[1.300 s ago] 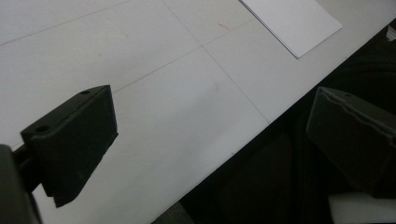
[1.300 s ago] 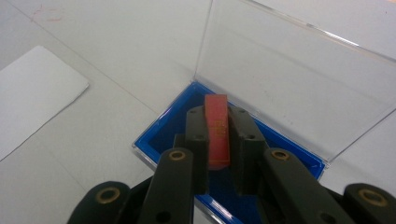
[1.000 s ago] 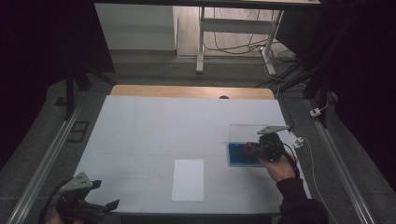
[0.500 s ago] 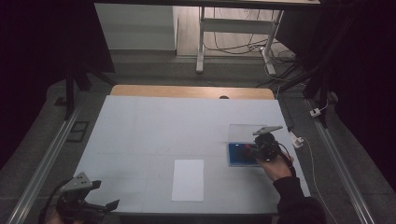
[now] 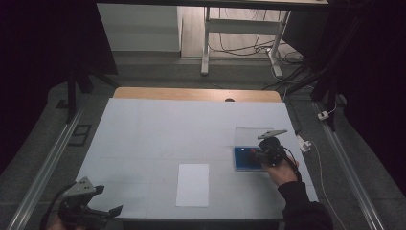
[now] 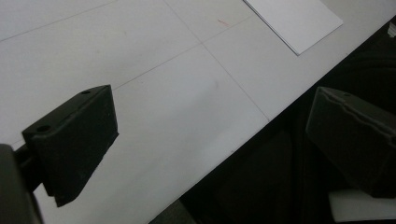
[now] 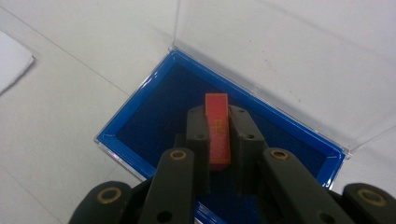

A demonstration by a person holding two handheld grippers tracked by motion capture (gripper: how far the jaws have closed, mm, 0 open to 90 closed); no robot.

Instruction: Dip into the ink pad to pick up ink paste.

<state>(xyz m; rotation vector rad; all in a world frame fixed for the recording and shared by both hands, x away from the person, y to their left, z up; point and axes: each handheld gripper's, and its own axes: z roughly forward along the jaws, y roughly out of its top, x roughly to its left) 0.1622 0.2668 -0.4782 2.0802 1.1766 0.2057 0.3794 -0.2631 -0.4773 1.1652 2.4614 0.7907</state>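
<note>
A shallow blue-lined box (image 7: 135,114) lies on the white table with its clear lid (image 7: 280,60) swung open behind it. My right gripper (image 7: 218,116) is shut on a small red-orange block (image 7: 217,140), which it holds lengthwise over the box's dark blue inside. From above, the same box (image 5: 242,160) sits at the right of the table with the right gripper (image 5: 256,154) over it. My left gripper (image 5: 107,200) hangs at the table's near left edge. Its jaws (image 6: 215,135) stand wide apart with nothing between them.
A white sheet of paper (image 5: 192,184) lies near the front middle of the table (image 5: 158,129), also seen as a paper corner (image 6: 299,18). A wooden strip (image 5: 191,94) borders the far edge. Metal rails (image 5: 48,163) run along both sides.
The right gripper has edged slightly left over the blue box, still shut on the red block. The left gripper has stayed put.
</note>
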